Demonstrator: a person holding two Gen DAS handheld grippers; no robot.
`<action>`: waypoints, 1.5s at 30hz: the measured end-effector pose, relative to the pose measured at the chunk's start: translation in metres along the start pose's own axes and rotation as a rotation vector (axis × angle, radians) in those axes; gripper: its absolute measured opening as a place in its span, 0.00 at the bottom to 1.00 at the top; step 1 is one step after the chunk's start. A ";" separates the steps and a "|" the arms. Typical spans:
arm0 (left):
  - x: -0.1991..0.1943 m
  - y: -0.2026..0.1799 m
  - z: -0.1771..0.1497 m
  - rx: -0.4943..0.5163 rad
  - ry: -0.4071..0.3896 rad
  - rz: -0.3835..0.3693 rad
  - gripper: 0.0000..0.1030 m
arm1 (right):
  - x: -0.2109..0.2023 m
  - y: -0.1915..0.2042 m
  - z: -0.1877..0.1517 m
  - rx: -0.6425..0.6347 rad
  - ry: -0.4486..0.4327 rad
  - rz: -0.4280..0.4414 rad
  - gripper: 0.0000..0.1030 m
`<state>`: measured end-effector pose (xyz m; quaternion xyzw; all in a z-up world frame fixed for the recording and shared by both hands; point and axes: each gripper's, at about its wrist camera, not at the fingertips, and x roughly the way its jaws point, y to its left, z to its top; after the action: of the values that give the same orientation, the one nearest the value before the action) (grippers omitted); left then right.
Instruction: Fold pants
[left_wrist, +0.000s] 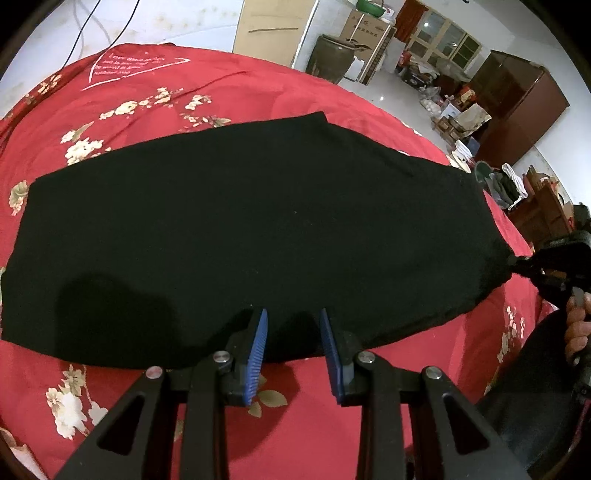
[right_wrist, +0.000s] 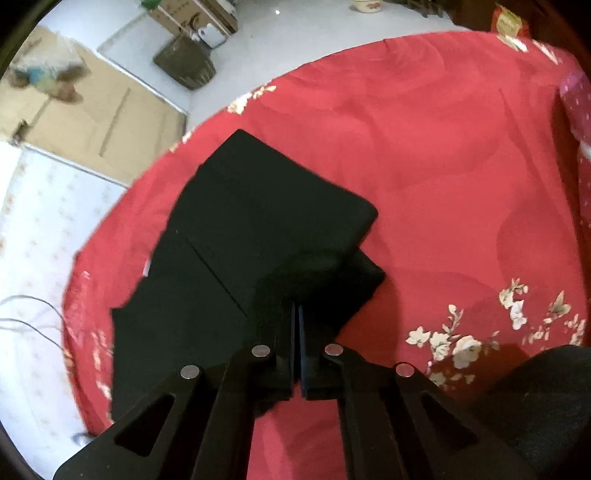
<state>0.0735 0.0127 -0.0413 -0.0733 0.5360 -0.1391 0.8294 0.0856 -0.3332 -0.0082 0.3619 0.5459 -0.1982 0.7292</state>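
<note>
The black pants (left_wrist: 240, 229) lie spread flat across the red flowered bedspread (left_wrist: 129, 110), already doubled lengthwise by the look of them, with one end lifted toward the right side of the bed. The cloth looks soft, light and limp, likely to sag and slide off itself, so the best holds are probably at the corners or along a hemmed edge, with both ends raised together. The left gripper (left_wrist: 293, 338) hovers just above the near edge of the pants, pointing across them, its blue-padded jaws standing moderately apart and holding nothing. The right gripper (right_wrist: 296, 321) points down at the near end of the pants, its jaws pressed together on a bunched corner of the cloth.
</note>
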 end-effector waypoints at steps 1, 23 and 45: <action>-0.002 0.000 0.000 0.001 -0.006 -0.001 0.31 | 0.003 0.002 0.000 -0.002 0.013 -0.020 0.01; -0.012 0.011 0.006 0.019 -0.025 0.078 0.33 | 0.015 0.119 -0.118 -0.808 0.089 0.083 0.17; -0.026 0.105 0.012 -0.265 -0.098 0.309 0.34 | 0.019 0.136 -0.096 -0.834 0.114 0.208 0.22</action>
<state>0.0900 0.1201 -0.0422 -0.1052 0.5136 0.0650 0.8490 0.1224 -0.1701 0.0032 0.0999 0.5793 0.1341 0.7978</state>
